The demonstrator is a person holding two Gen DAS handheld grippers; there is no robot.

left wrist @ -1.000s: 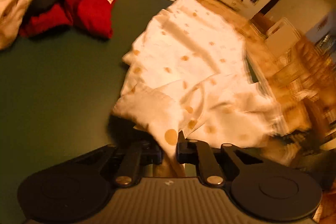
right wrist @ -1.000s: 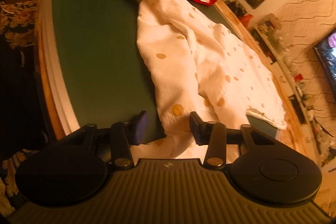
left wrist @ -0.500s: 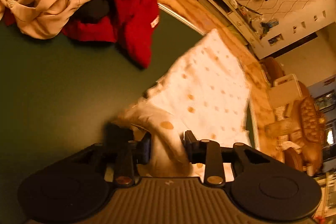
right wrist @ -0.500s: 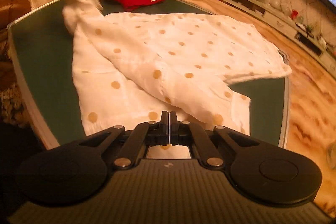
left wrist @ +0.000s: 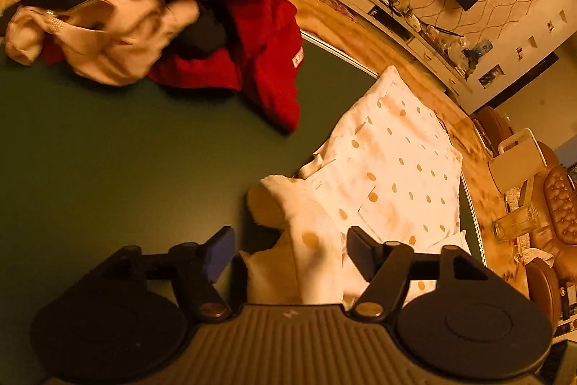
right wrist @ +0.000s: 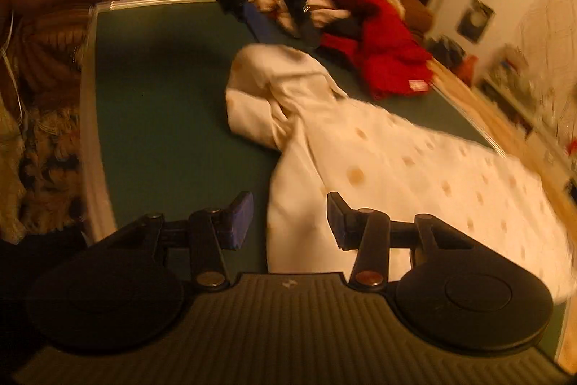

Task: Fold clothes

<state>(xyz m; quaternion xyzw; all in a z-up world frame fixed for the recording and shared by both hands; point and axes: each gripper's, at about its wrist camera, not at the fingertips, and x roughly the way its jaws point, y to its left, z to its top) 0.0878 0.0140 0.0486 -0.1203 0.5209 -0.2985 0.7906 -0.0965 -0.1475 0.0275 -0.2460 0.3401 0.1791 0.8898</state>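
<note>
Both the left gripper (left wrist: 286, 249) and right gripper (right wrist: 290, 217) are just opening apart over the soft, limp white gold-dotted cotton garment (left wrist: 393, 165), best pinched at its hemmed edges.

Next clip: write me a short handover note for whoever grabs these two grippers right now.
Left gripper: open, jaws have just been opening; cloth lies between them, not pinched.
Right gripper: open, jaws just opened; the garment's edge lies loose between them.
Dotted white garment: on the green table, partly folded, one end bunched near the left gripper.
Red garment and pale garment: heaped, unfolded, at the table's far side.
Done: first fold laid and released.
Left: flatten the bunched end, finish folding, then the heap.
</note>
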